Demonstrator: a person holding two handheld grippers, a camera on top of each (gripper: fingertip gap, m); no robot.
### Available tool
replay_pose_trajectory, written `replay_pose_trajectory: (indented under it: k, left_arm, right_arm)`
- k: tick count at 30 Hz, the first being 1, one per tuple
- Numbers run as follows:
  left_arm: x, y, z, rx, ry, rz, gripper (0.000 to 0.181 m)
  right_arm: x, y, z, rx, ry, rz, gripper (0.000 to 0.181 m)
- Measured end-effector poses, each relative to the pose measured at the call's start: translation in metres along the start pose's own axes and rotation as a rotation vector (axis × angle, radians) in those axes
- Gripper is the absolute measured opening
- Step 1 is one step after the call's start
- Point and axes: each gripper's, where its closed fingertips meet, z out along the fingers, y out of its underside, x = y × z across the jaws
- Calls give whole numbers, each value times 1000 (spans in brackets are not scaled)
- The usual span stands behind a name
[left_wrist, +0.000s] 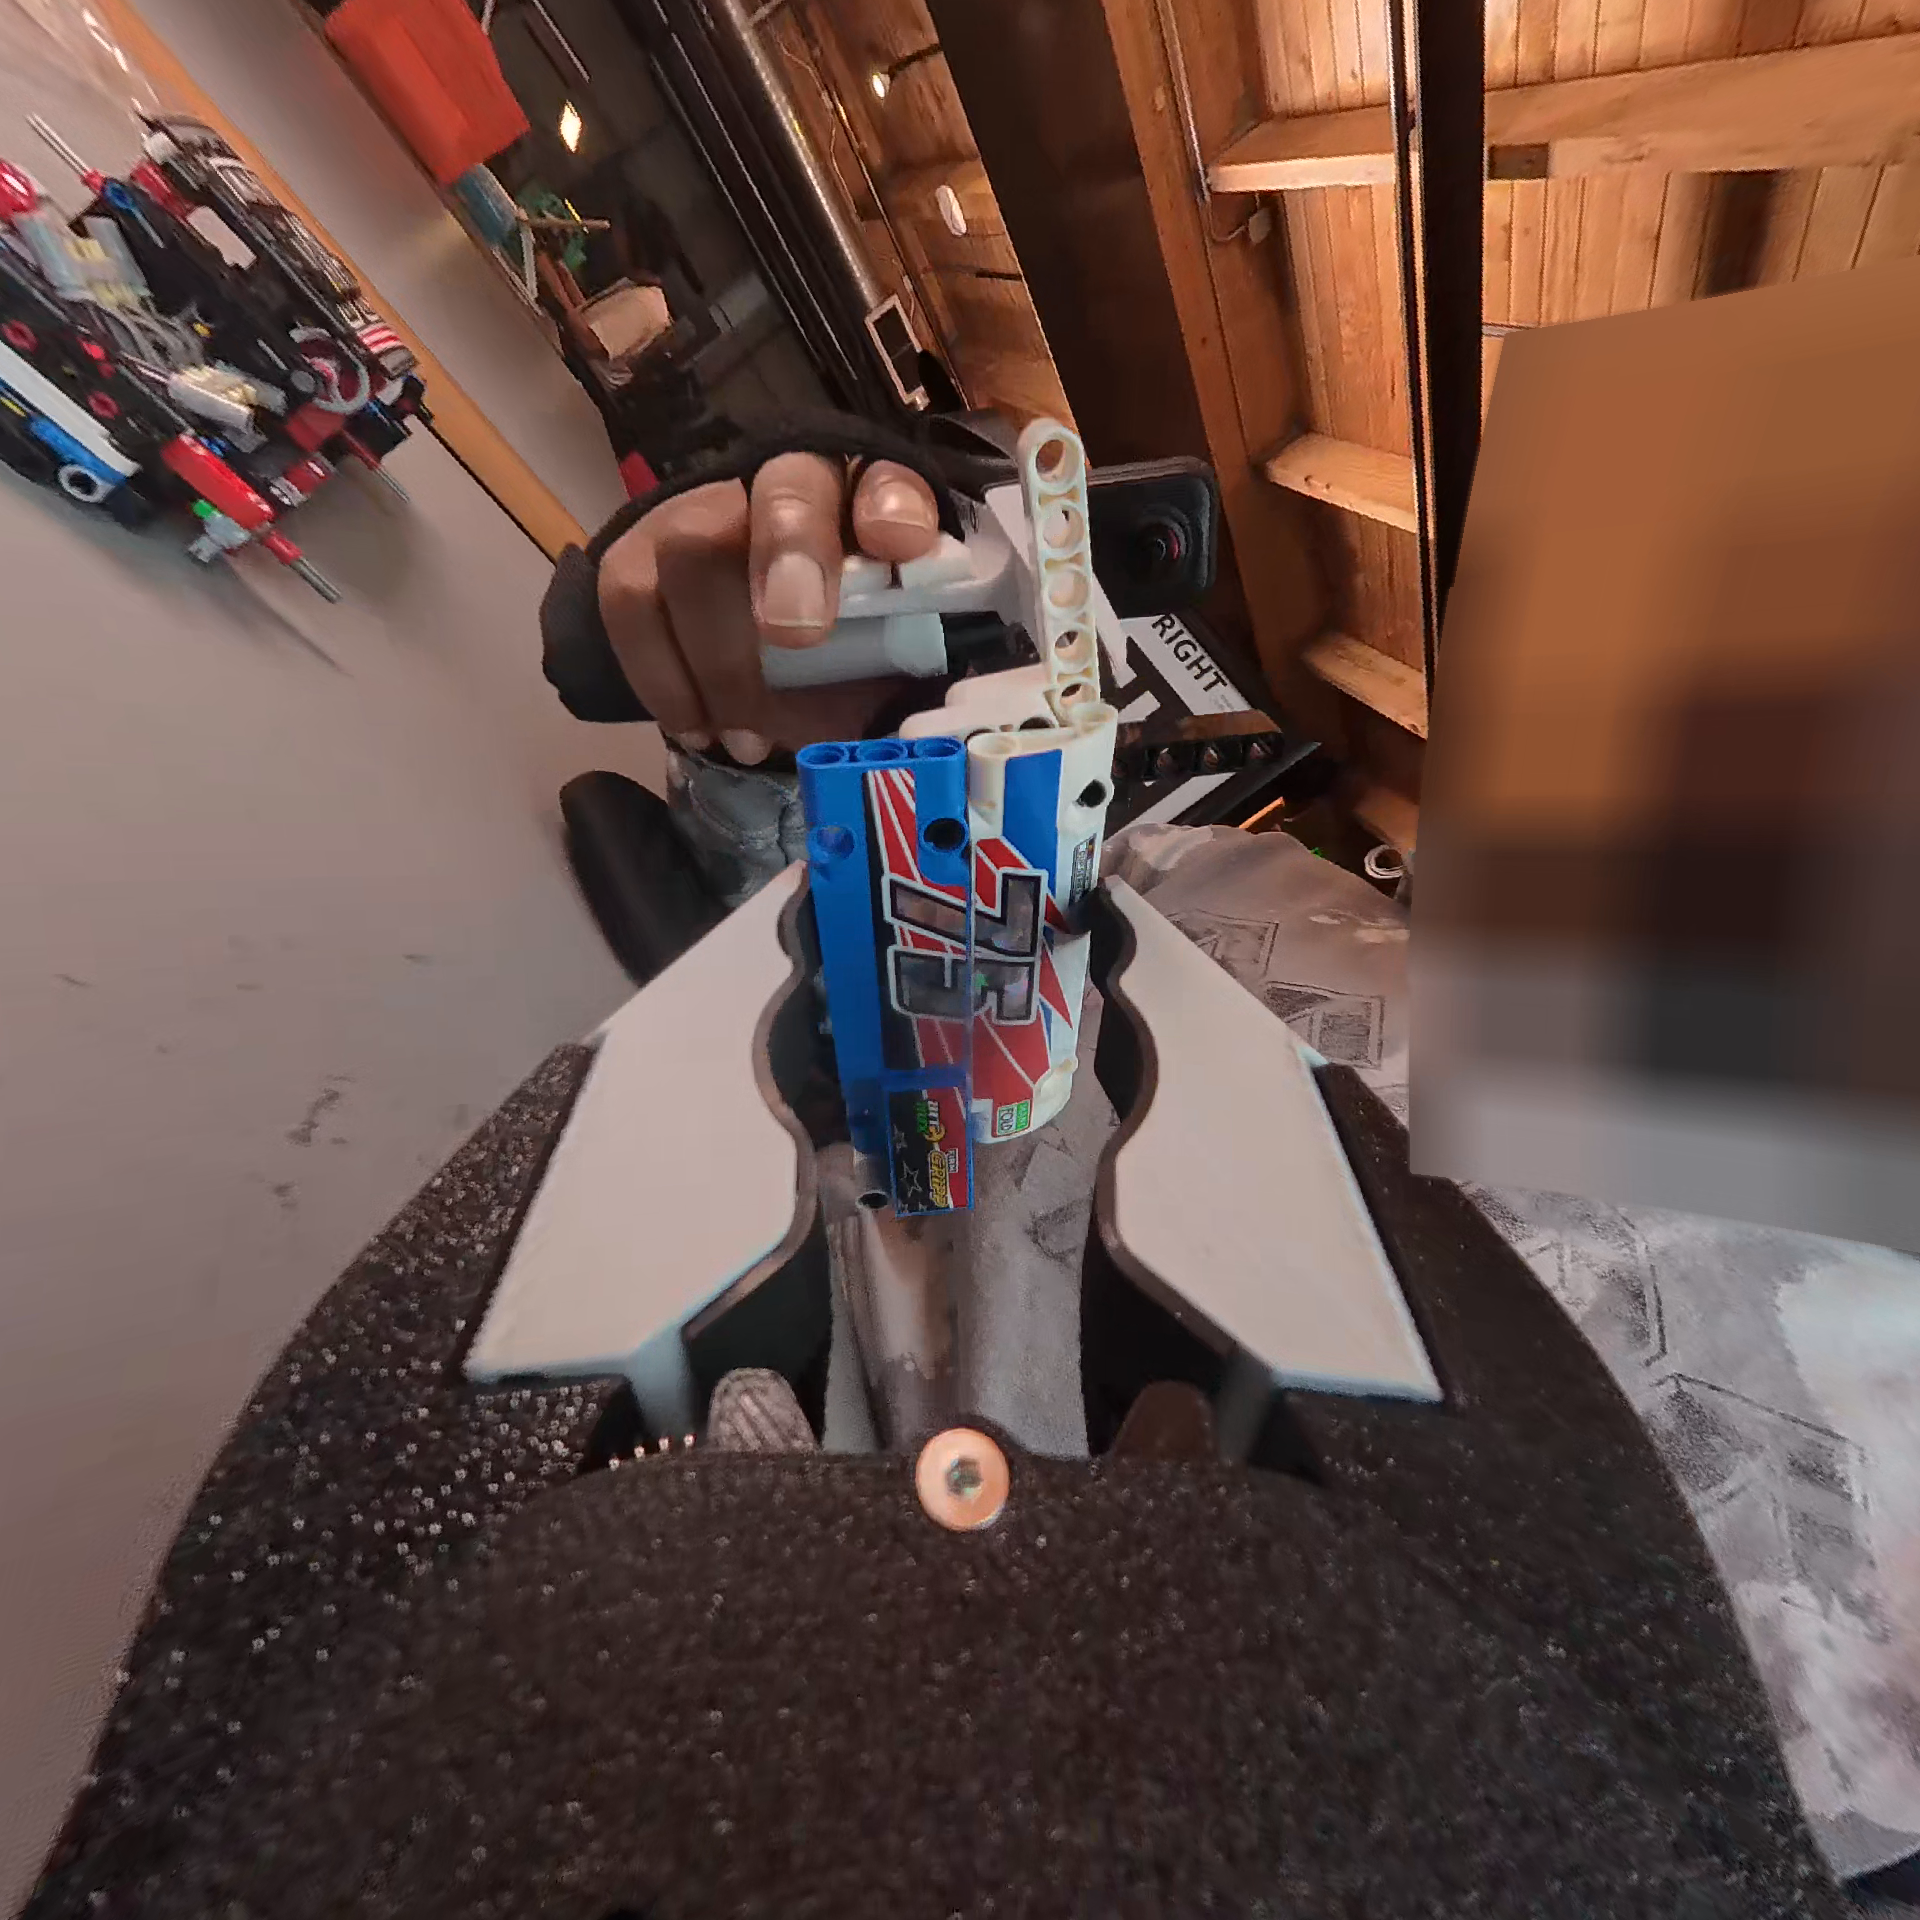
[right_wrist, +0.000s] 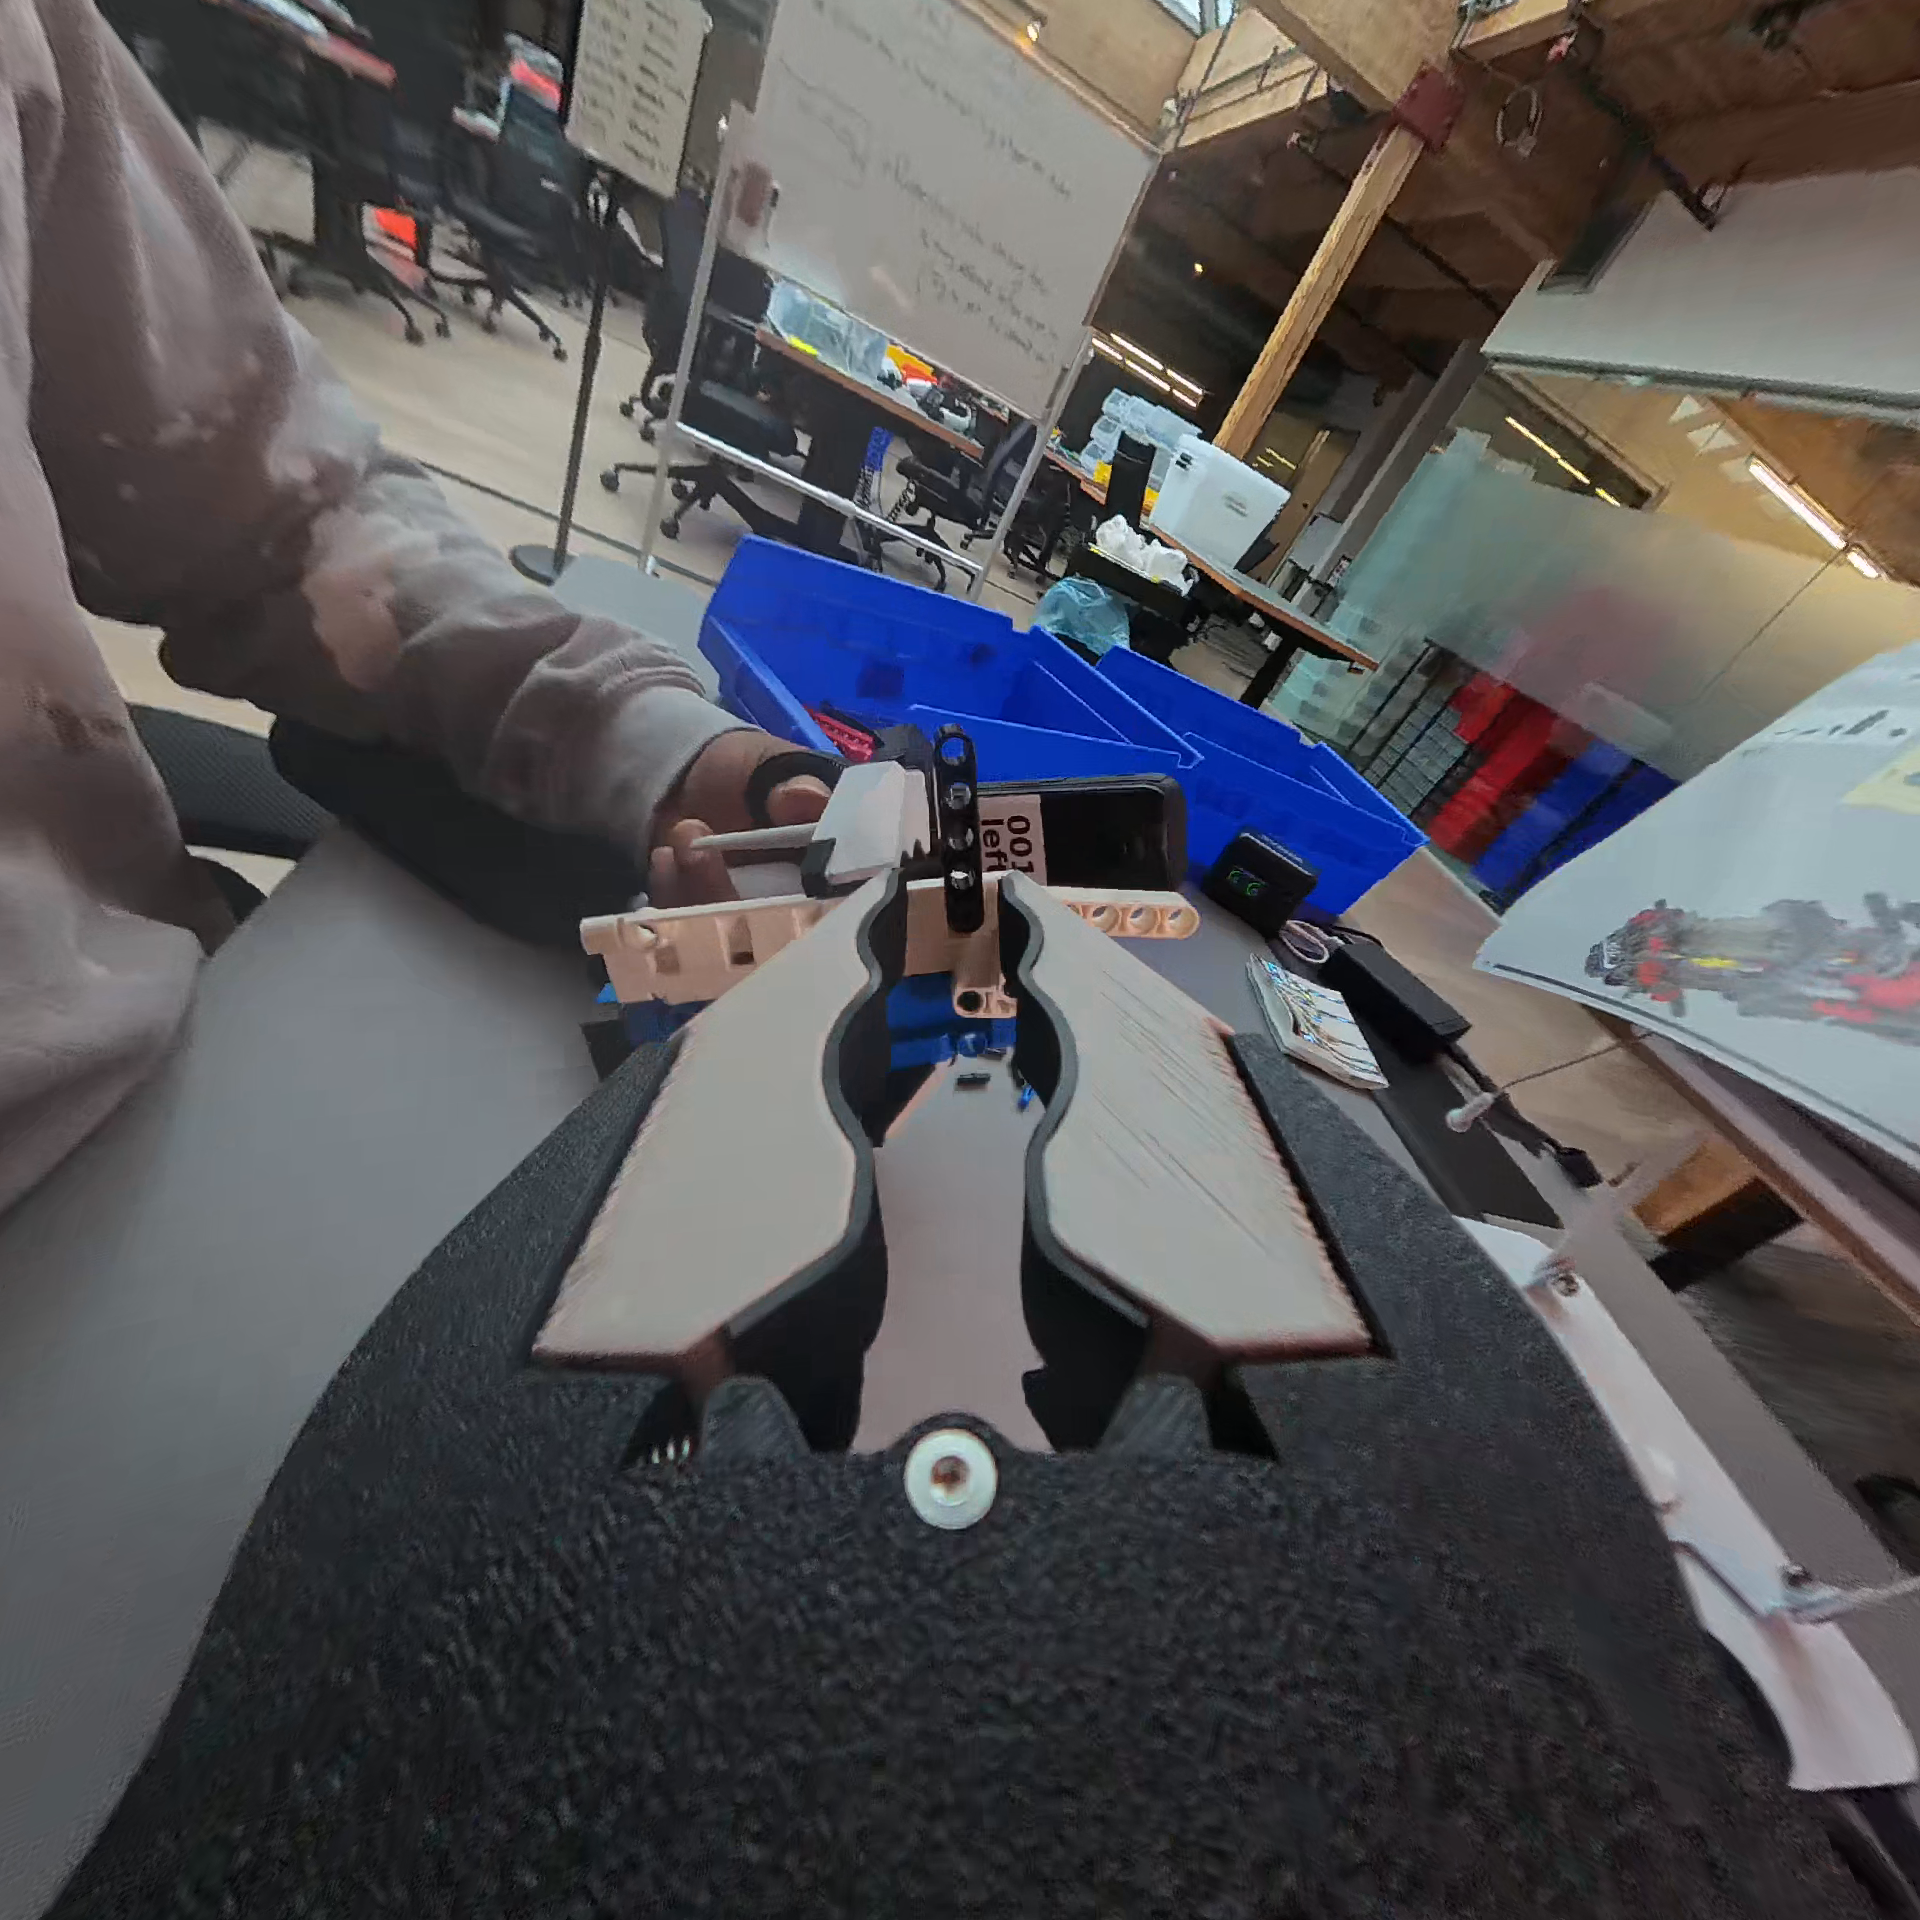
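My left gripper (left_wrist: 956, 904) is shut on a blue and white panel assembly (left_wrist: 935, 966) with red striped stickers, held upright in the air in front of a person's grey sweatshirt. A white holed beam (left_wrist: 1062, 582) rises from its top, and a black holed beam (left_wrist: 1205, 750) sticks out to the right. In the right wrist view my right gripper (right_wrist: 951, 904) is closed on that pale beam (right_wrist: 717, 940) where the black beam (right_wrist: 956, 831) crosses it. A hand (left_wrist: 717, 613) holds the right gripper behind the assembly. Blue parts (right_wrist: 925, 1013) of the assembly show below the fingers.
A black and red model car (left_wrist: 197, 343) sits on the grey table (right_wrist: 312, 1039) at the far left. Blue bins (right_wrist: 1039, 707) stand behind the work. An open instruction booklet (right_wrist: 1766, 914), a sticker sheet (right_wrist: 1320, 1018), a power adapter (right_wrist: 1392, 987) and a small black device (right_wrist: 1257, 873) lie on the right.
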Motion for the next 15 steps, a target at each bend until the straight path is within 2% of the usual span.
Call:
replay_pose_trajectory:
  k: [3, 6, 10, 12, 14, 15]
  left_arm:
    - [-2, 8, 5, -39, -4, -26, 49]
    - [-8, 15, 7, -73, -22, -49, 49]
    - [-9, 15, 8, -63, -30, -41, 49]
    - [-8, 11, 7, -37, -42, -17, 57]
    - [-11, 11, 8, -46, -99, 28, 63]
    - [-14, 13, 9, -62, -131, 49, 59]
  right_arm:
    - [-7, 4, 2, -48, -16, -64, 17]
    - [-12, 10, 3, -89, -30, -104, 8]
    - [-12, 11, 1, -80, -48, -63, 7]
    - [-12, 12, 2, -79, -54, -42, 7]
    - [-12, 14, 3, -82, -51, -31, 7]
    - [-13, 14, 5, -78, -56, -23, 7]
